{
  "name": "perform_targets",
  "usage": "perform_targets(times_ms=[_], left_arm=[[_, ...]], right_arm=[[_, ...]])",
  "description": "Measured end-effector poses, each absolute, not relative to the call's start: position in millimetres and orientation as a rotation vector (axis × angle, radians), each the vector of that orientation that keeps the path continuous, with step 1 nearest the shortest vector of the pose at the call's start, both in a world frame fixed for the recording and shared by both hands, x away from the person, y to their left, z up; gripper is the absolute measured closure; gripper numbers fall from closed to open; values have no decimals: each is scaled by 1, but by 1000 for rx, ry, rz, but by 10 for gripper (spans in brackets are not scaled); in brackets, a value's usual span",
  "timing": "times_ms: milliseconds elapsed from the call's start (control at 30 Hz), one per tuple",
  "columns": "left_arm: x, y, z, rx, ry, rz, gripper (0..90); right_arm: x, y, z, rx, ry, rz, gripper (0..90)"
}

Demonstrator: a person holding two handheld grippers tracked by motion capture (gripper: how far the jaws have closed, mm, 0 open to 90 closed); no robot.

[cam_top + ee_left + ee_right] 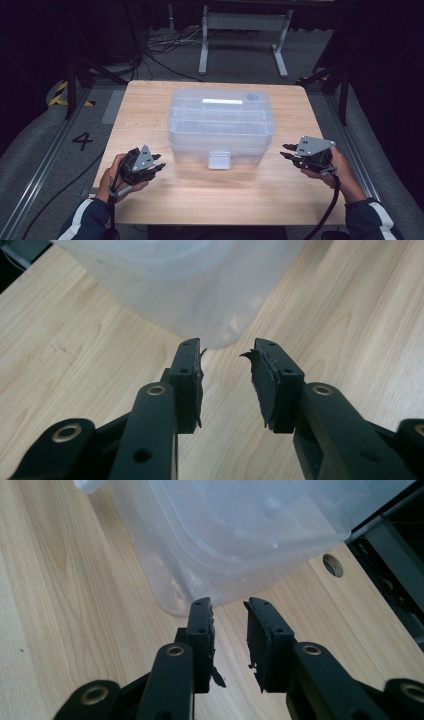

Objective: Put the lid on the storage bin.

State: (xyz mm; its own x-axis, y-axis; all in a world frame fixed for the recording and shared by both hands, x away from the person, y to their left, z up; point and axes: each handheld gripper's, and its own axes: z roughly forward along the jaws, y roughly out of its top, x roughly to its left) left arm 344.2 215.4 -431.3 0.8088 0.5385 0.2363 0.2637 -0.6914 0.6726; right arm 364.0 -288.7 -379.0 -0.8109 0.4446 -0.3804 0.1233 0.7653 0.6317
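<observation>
The left gripper (156, 165) and right gripper (287, 152) wait open, holding nothing, beside the clear box (220, 125). Next they probably must reach its latch (219, 160).

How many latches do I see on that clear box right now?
1. A single latch hangs at the middle of the clear box's near side, between the two grippers. Others on the far side may be hidden.

Boxes: one clear box (221, 125)
Desks: one desk (150, 110)
Grippers: two, left gripper (159, 163) and right gripper (286, 151)
Hands: two, one on each gripper
</observation>
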Motion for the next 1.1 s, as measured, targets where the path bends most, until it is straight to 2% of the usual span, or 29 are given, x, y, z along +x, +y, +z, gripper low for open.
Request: perform_targets(times_ms=[433,567,667,833,1100], left_arm=[[337,237,-448,2347,653,516,510],[336,243,-453,2355,690,518,420],[335,248,-456,2358,704,504,397],[335,258,-462,2334,753,474,279],[334,273,-473,2301,825,398,230]], right_arm=[[361,-312,-401,543,2419,795,563],[360,-321,-409,578,2406,807,511],[358,-326,-413,603,2397,808,475],[355,-342,-427,679,2391,832,400],[351,-363,-460,834,2398,841,327]])
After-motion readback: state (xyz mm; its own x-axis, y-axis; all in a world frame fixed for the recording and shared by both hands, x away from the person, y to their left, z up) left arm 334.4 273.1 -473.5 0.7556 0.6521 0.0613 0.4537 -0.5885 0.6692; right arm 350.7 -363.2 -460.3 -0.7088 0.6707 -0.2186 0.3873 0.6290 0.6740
